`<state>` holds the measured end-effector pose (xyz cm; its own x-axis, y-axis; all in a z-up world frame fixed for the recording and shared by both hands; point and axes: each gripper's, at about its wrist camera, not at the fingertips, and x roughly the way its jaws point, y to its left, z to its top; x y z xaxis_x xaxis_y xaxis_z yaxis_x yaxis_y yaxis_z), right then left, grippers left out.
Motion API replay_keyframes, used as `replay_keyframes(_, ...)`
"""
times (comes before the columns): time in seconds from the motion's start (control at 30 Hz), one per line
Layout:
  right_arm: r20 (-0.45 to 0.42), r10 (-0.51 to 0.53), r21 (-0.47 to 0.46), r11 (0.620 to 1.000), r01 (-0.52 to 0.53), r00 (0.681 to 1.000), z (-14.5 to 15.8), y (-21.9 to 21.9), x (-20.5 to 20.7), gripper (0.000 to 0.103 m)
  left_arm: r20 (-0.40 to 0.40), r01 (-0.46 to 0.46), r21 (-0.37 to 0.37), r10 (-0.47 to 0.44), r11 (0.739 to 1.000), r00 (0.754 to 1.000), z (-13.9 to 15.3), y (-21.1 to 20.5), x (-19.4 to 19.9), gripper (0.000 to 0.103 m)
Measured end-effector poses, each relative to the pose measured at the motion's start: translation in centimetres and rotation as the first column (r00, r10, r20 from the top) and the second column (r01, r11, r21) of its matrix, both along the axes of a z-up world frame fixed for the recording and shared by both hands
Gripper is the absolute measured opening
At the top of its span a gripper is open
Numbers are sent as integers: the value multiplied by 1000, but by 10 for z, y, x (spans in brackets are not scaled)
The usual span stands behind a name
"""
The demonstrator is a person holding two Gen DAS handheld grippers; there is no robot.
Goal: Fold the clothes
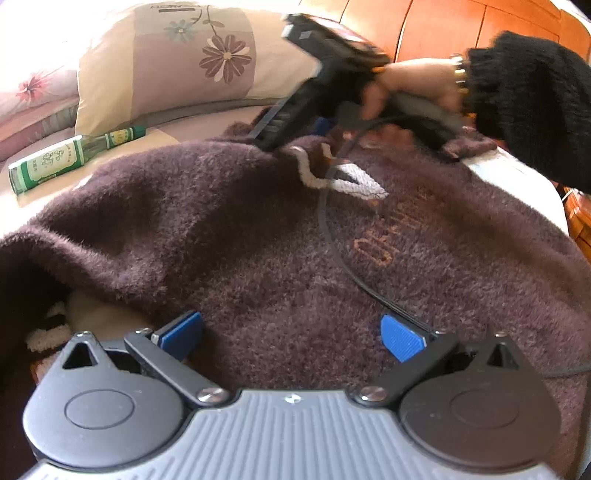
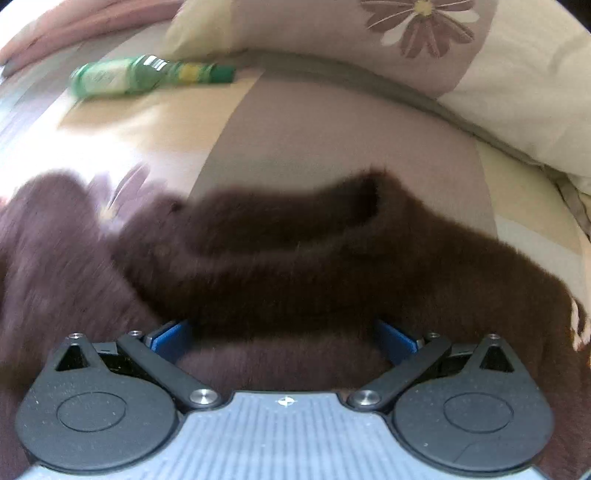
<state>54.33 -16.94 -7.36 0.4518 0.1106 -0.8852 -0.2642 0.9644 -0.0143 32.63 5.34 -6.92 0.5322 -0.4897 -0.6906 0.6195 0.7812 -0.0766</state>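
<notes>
Bedding in beige and mauve patches covers the bed (image 2: 332, 129), with an orange wooden headboard (image 1: 443, 26) behind it. A flower-print pillow (image 1: 177, 62) lies along the head edge of the bed. A green glass bottle (image 1: 70, 157) lies on its side on the bedding, just in front of the pillow's left corner.

A fuzzy dark-purple sweater (image 1: 258, 251) is spread across the middle of the bed. It has orange lettering on the chest and a white drawcord (image 1: 347, 181) at the neckline. Its left portion is raised into a hump, and its right edge reaches a white edge of the bed.

The left gripper (image 1: 291, 338) is over the sweater's lower part. Its blue pads (image 1: 400, 338) stand wide apart with nothing pinched between them; fabric lies beneath them. A black cable (image 1: 332, 243) runs across the sweater from beside the right pad toward the neckline.

The right gripper (image 2: 284, 339) sits at the neckline, held by a hand (image 1: 413, 86) in a black knit sleeve (image 1: 535, 99). In the right wrist view its pads (image 2: 171, 338) are spread wide, and a thick fold of sweater lies bunched between and over them. Heavy blur prevents confirming whether the pads press the fabric.
</notes>
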Motion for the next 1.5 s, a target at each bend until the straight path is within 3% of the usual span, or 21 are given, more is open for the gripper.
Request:
replay_keyframes(0.1, 89, -61, 22, 998, 60, 994, -4, 11, 17, 103, 0, -2, -6, 2, 1000, 1000, -1, 0, -1, 102)
replay_keyframes(0.23, 142, -99, 62, 994, 91, 985, -4, 12, 33, 103, 0, -2, -11, 2, 1000, 1000, -4, 0, -2, 102)
replay_keyframes(0.37, 116, -91, 70, 994, 83, 989, 5, 9, 22, 103, -2, -7, -21, 7, 1000, 1000, -3, 0, -4, 102)
replay_keyframes(0.5, 57, -82, 182, 981, 70, 995, 30, 3, 0, 103, 2, -7, -10, 7, 1000, 1000, -4, -2, -5, 102)
replay_keyframes(0.7, 64, -39, 262, 965, 21, 997, 44, 42, 7, 103, 2, -3, -2, 3, 1000, 1000, -4, -2, -4, 102)
replay_keyframes(0.87, -77, 10, 85, 996, -4, 997, 12, 76, 14, 103, 8, 18, 25, -18, 1000, 1000, -3, -3, -7, 102)
replay_keyframes(1.03, -113, -13, 24, 1000, 16, 994, 7, 84, 13, 103, 16, 26, 39, -26, 999, 1000, -3, -4, -11, 102)
replay_keyframes(1.1, -102, -31, -16, 999, 29, 994, 2, 92, 22, 103, 16, 24, 37, -25, 999, 1000, -3, -4, -11, 102)
replay_keyframes(1.2, -13, -85, -51, 995, 85, 996, -1, 102, 34, 103, 16, 21, 33, -22, 999, 1000, -3, -4, -11, 102)
replay_keyframes(1.37, 112, -172, 58, 984, 166, 979, -1, 88, 46, 103, 18, 11, 29, -11, 1000, 1000, -3, -4, -13, 102)
replay_keyframes(1.5, 91, -239, 220, 952, 215, 967, 9, 61, 32, 103, 18, 11, 28, -12, 1000, 1000, -2, -4, -16, 102)
